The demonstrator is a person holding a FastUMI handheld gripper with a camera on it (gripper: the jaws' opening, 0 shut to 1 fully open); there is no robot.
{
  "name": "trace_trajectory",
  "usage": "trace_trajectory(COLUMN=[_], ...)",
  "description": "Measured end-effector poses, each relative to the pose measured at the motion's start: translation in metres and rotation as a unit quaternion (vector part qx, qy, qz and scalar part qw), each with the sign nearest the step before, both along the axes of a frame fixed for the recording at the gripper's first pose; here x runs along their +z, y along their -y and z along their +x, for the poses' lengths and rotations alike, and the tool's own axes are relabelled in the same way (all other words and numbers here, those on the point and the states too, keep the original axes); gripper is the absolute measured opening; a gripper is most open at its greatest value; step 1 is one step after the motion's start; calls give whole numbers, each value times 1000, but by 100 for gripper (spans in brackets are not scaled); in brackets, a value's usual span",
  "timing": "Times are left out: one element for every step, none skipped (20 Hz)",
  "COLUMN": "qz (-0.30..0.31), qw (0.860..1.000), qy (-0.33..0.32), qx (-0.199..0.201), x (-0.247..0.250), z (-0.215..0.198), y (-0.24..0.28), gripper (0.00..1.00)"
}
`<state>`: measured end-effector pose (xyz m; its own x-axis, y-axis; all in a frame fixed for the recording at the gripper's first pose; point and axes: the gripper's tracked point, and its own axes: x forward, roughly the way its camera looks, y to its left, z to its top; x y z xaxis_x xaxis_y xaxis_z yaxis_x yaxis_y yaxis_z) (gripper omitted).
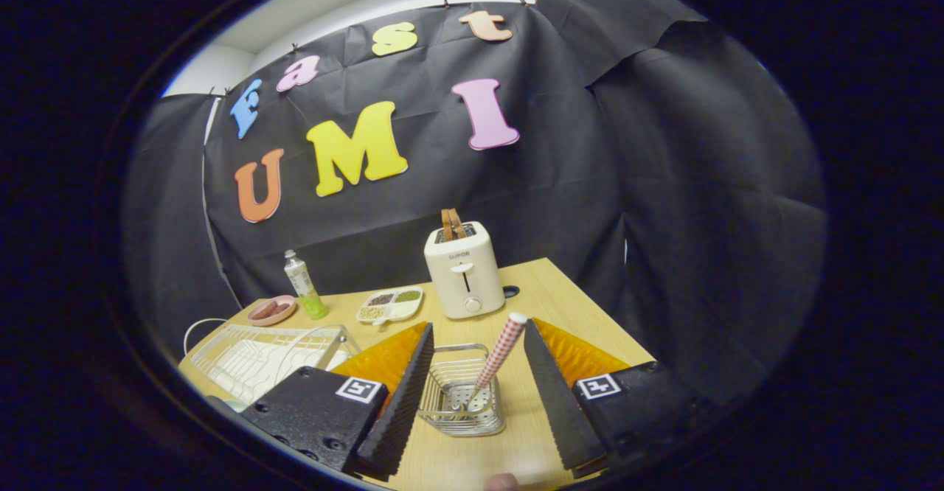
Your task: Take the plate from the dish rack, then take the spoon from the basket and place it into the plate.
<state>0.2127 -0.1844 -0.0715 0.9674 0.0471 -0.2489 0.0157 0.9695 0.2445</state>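
Jaws were spread wide, nothing pinched, gripper [472,395] hovering over the small wire basket [463,395] on the wooden desk [568,307]. Red-checked-handled spoon [495,358] leaned between them. Tilted handle could be knocked aside; light basket could be dragged along.

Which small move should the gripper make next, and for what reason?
Probably ease forward and down until the spoon handle lies between the jaws, then close. The gripper is open, with the wire basket between its jaws, and the handle leans up toward the right jaw, not yet touched.
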Motion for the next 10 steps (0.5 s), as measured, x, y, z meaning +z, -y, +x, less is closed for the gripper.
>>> trace_trajectory(qz=[3, 6, 11, 18, 22, 22, 20, 20, 19, 20], qw=[1000, 1000, 1000, 1000, 999, 999, 999, 999, 999, 999], qy=[-4, -11, -17, -21, -25, -26, -27, -27, -31, -33], qx=[0, -1, 0, 3, 5, 3, 0, 0, -2, -2], x=[-4, -9, -13, -15, -18, -20, -20, -19, -18, -17], z=[5, 9, 13, 16, 18, 20, 22, 23, 26, 29], y=[0, -1, -1, -3, -4, -2, 1, 0, 0, 0], gripper=[78, 74, 70, 68, 65, 59, 53, 46, 37, 33])
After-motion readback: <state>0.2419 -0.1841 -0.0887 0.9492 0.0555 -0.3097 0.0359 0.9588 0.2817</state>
